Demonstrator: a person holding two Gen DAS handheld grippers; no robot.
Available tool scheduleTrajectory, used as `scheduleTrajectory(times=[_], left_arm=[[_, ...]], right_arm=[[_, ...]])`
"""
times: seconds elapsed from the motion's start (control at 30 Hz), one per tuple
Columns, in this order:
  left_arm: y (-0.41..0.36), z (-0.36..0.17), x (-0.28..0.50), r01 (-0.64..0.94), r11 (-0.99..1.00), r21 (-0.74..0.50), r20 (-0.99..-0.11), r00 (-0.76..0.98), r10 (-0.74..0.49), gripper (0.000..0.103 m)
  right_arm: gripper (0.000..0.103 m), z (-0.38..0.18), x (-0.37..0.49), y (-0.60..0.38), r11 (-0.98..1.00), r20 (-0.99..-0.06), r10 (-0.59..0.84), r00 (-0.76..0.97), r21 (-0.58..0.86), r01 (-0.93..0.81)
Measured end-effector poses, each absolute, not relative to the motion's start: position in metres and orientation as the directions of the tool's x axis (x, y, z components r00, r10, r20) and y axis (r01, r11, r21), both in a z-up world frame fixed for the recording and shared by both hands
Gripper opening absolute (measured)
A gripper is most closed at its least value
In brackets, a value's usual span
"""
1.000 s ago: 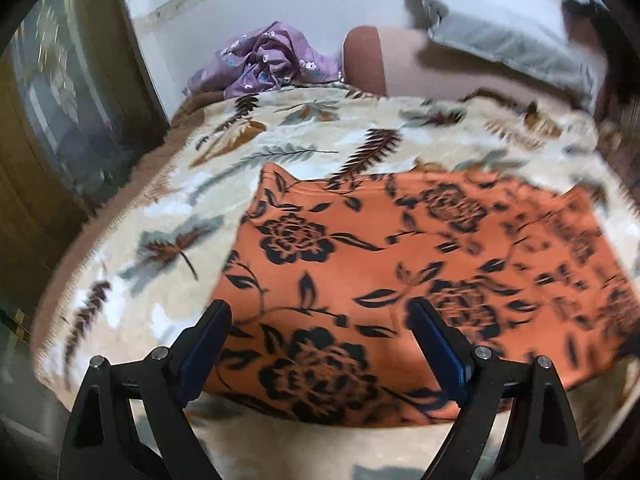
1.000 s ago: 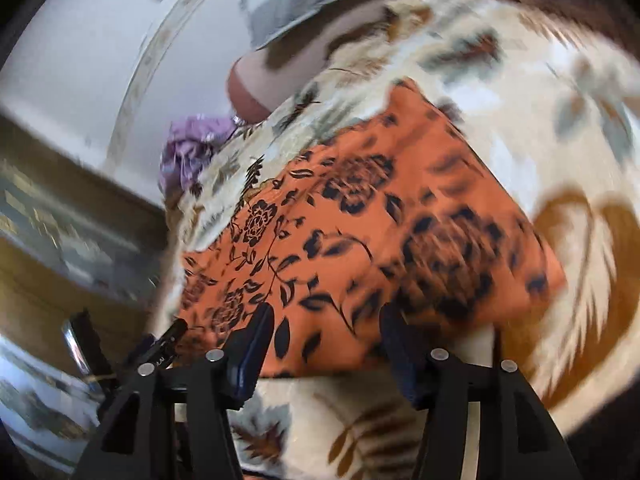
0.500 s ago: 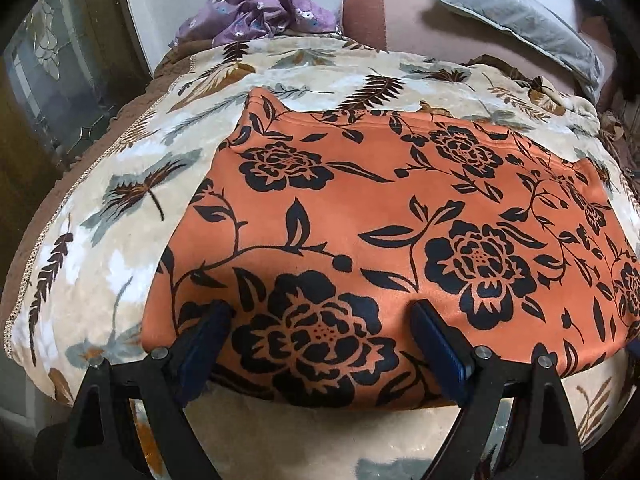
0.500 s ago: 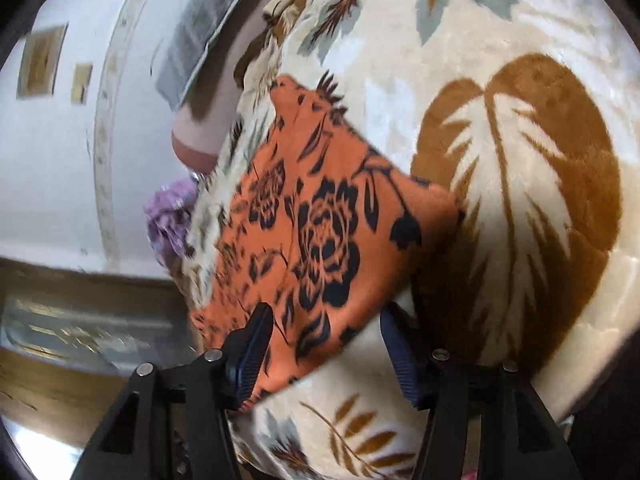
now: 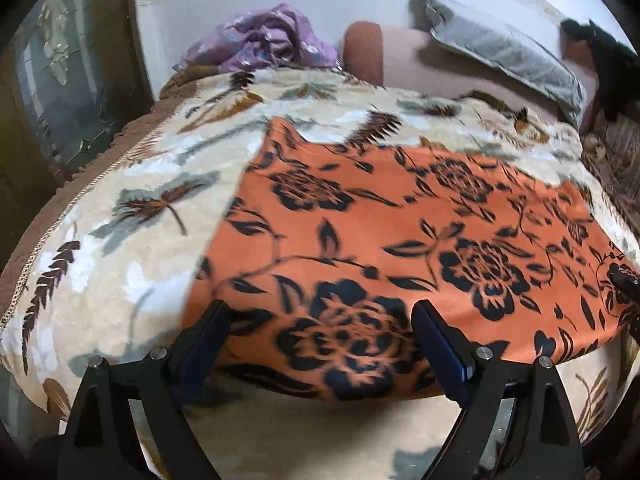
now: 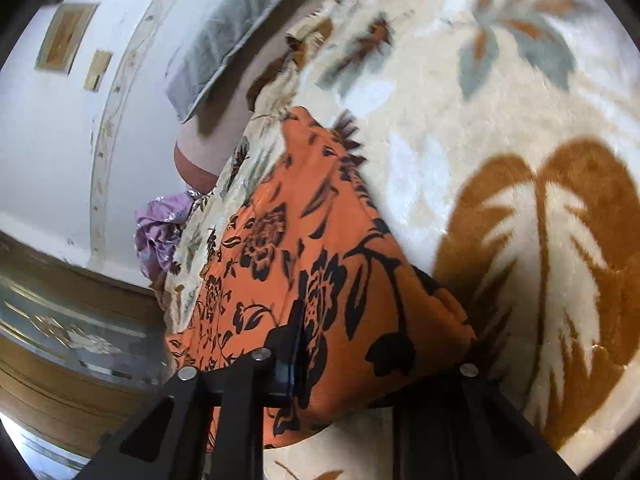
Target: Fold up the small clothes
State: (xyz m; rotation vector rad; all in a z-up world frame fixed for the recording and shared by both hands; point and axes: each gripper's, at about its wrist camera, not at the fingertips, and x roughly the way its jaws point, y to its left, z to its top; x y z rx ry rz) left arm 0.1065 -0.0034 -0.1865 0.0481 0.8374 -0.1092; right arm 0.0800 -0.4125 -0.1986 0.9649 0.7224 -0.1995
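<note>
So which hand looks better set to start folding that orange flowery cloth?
The right, I'd judge. The right gripper already has the corner of the orange cloth lying between its fingers, one hidden beneath it. The left gripper is open, its fingers straddling the near edge without pinching.

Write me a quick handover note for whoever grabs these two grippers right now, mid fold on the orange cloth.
Left gripper: open, fingers straddling the near edge of the orange floral cloth, not clamped.
Right gripper: at the cloth's near right corner; cloth lies over and between its fingers, one finger hidden, so a grip looks likely but cannot be confirmed.
Cloth: spread flat on the leaf-print blanket over the bed. A crumpled purple garment waits at the far edge by the wall.
Done: cloth laid out, grippers at the near edge.
Left: close the left gripper, make every fold, then probably the purple garment.
</note>
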Motion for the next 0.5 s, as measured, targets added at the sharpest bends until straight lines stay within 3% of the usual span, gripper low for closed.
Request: scheduleTrajectory(times=[0.13,0.37,0.5], left_arm=[[0.023,-0.178,0.116,0.051,0.999,-0.006,-0.735,0.677,-0.039,0.092],[0.047,-0.195,0.14,-0.003,1.0,-0.002,-0.792,0.611,0.0,0.092],[0.052,-0.193,0.138,-0.003,0.999,-0.042,-0.778,0.628,-0.031,0.092]], right_arm=[[0.021,-0.169,0.091,-0.392,0.663,-0.633,0.14,0.762,0.631,0.402],[0.025,-0.21,0.097,-0.406,0.542,-0.71,0.163,0.685,0.644,0.54],[0.022,-0.194,0.095,-0.395,0.621,-0.718,0.104,0.688,0.587,0.519]])
